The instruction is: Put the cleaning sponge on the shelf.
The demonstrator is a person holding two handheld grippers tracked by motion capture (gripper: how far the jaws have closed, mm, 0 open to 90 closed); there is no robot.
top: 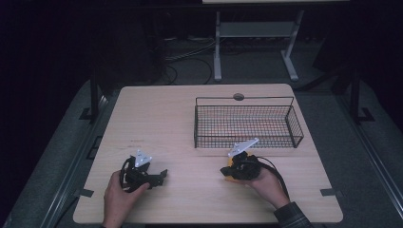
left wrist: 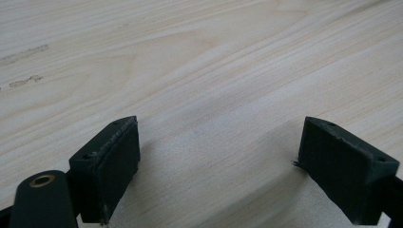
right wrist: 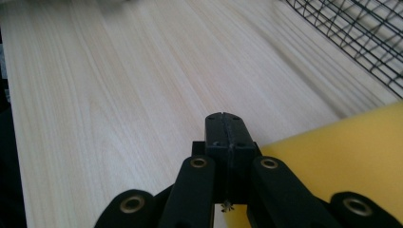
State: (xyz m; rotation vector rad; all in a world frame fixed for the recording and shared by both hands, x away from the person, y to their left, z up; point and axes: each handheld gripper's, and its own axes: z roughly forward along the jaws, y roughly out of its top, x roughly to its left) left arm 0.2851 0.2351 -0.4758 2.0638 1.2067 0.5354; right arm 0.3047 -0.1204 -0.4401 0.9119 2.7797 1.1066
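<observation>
Yellow sponge (right wrist: pixel 351 156) beside the pressed-together right hand-held gripper (right wrist: pixel 227 130), wire basket (top: pixel 294 124) near; left hand-held gripper (left wrist: pixel 216 156) spread

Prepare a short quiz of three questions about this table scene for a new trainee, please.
1. True or false: the left tool has its jaws standing apart over bare wood.
2. Which thing lies beside the shut jaws of the right tool?
A. a yellow object
B. a red cup
C. a white plate
3. Fill in: the black wire basket stands on the wooden table on the side of the person's ______ hand.

Key: 1 true; 2 A; 3 right. In the right gripper view the two pads meet with nothing between them, and the yellow object sits to their side, partly under the tool.
</observation>
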